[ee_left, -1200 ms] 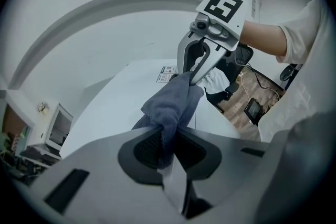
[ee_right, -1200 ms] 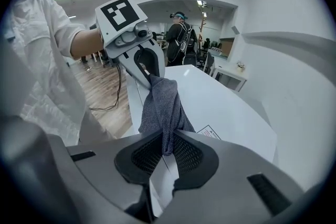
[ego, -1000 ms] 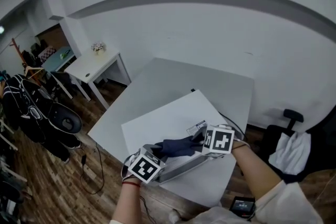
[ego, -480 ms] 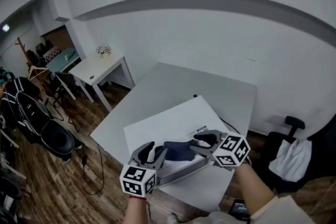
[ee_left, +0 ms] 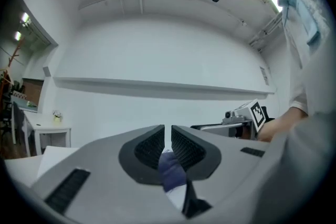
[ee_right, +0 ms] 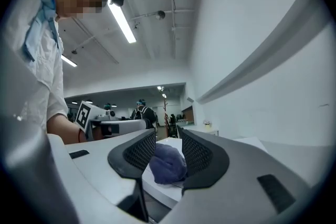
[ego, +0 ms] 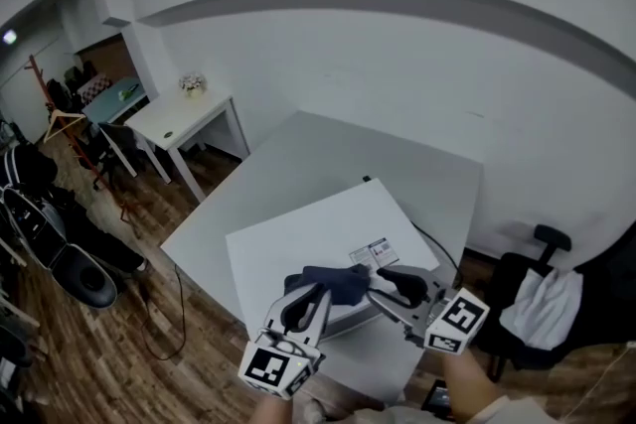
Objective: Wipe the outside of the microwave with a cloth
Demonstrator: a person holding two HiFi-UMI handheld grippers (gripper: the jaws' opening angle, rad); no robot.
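The white microwave (ego: 298, 238) stands on a grey table, seen from above in the head view. A dark blue cloth (ego: 333, 281) lies bunched on its top near the front edge. My left gripper (ego: 309, 299) is at the cloth's left end; its jaws have just been closing and stand almost together, with only a thin slit. Through that slit the cloth (ee_left: 170, 170) shows low down, not between the tips. My right gripper (ego: 384, 285) is at the cloth's right end, open, and the cloth (ee_right: 168, 162) lies just beyond its pads.
The grey table (ego: 328, 154) stands against the white wall. A small white desk with flowers (ego: 184, 114) is at the far left. A black office chair (ego: 542, 263) draped with white cloth is at the right. A cable (ego: 432, 238) runs behind the microwave.
Both grippers have drawn back from the cloth toward the front edge and lifted to level. The cloth stays on the microwave top. The left jaws opened wide, then closed.
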